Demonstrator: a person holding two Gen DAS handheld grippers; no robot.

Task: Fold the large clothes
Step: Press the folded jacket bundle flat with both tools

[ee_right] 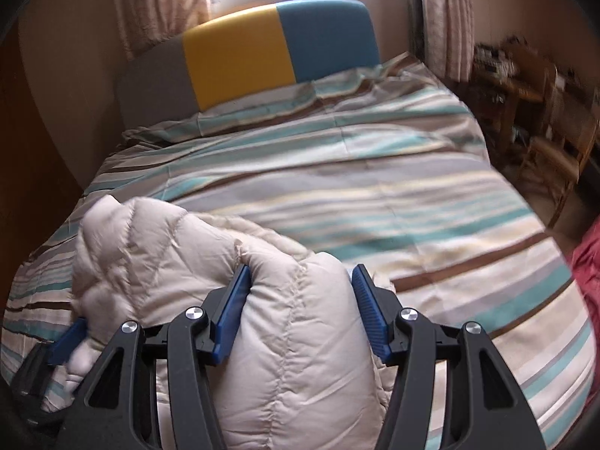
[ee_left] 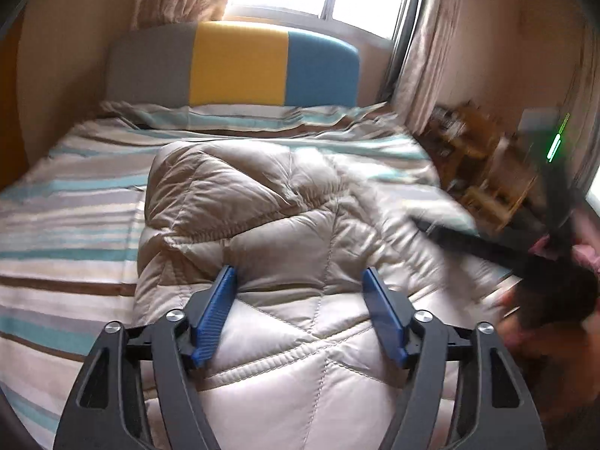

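Observation:
A beige quilted down jacket (ee_left: 243, 195) lies bunched on the striped bed cover (ee_left: 67, 202). In the left wrist view my left gripper (ee_left: 300, 273) stands open over the jacket's near part. Puffy fabric bulges up between the blue pads, and the right pad stands clear of it. The right gripper (ee_left: 487, 247) shows there as a dark blur at the jacket's right side. In the right wrist view my right gripper (ee_right: 300, 272) is shut on a thick fold of the jacket (ee_right: 150, 247), both pads against the fabric. A blue pad of the left gripper (ee_right: 71, 337) peeks in at lower left.
The bed runs away to a grey, yellow and blue headboard (ee_right: 240, 56) under a bright window with curtains. Striped cover (ee_right: 375, 187) lies bare beyond and right of the jacket. Wooden furniture (ee_right: 525, 112) stands along the right wall. A red cloth (ee_right: 588, 273) shows at the right edge.

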